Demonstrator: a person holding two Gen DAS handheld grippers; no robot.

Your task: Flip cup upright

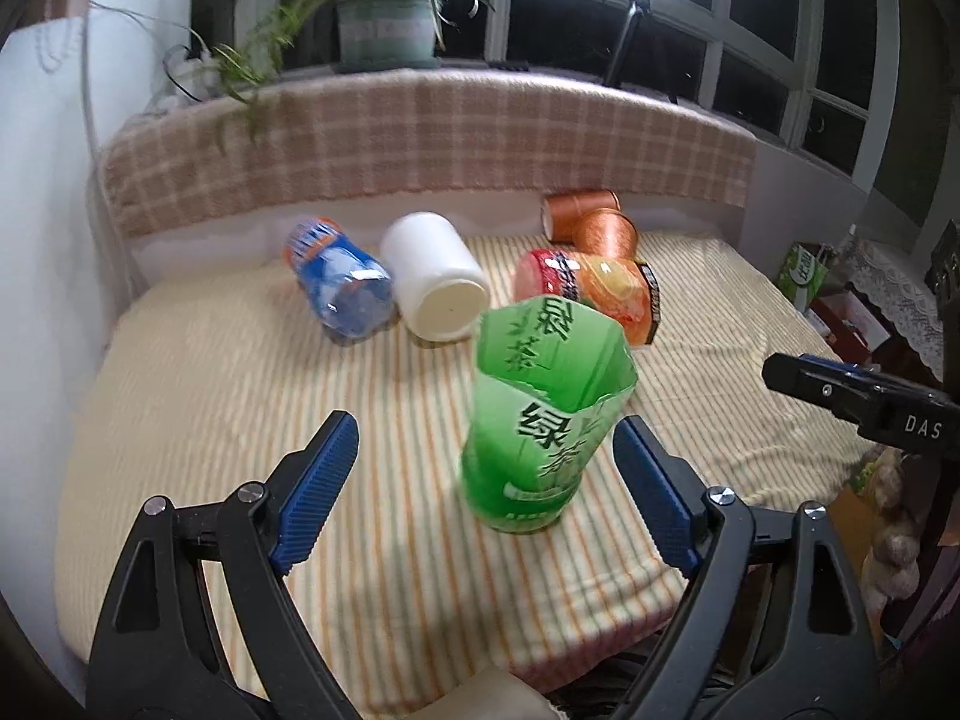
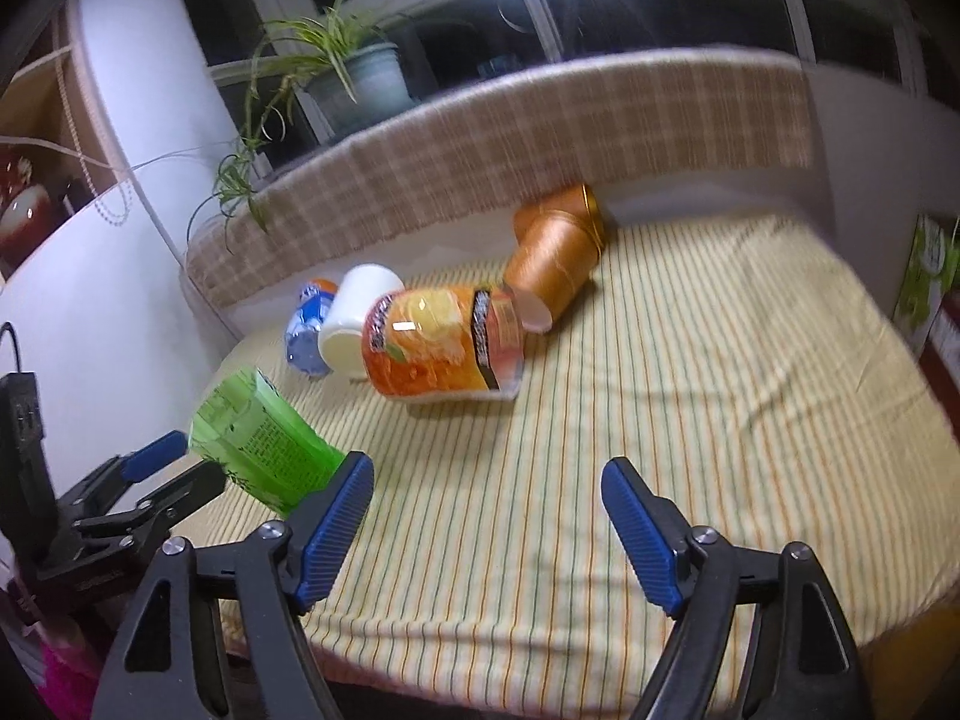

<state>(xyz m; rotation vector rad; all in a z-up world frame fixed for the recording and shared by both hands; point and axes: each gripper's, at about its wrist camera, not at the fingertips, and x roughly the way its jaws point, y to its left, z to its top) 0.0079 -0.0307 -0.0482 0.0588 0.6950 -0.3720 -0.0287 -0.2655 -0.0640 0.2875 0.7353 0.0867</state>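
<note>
While the green cup [image 1: 549, 414] stands open-end up, both claws gape wide and empty; next the orange cup [image 2: 447, 339] needs gripping.

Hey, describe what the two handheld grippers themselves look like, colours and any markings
Both look alike. The left gripper has glossy black plastic arms with triangular cut-outs, silver round rivets at the joints, and blue ribbed pads on its fingertips. The right gripper is built the same, with matching blue ribbed pads. Seen from the left camera, its black body carries white lettering "DAS". No cables or sleeves show.
</note>
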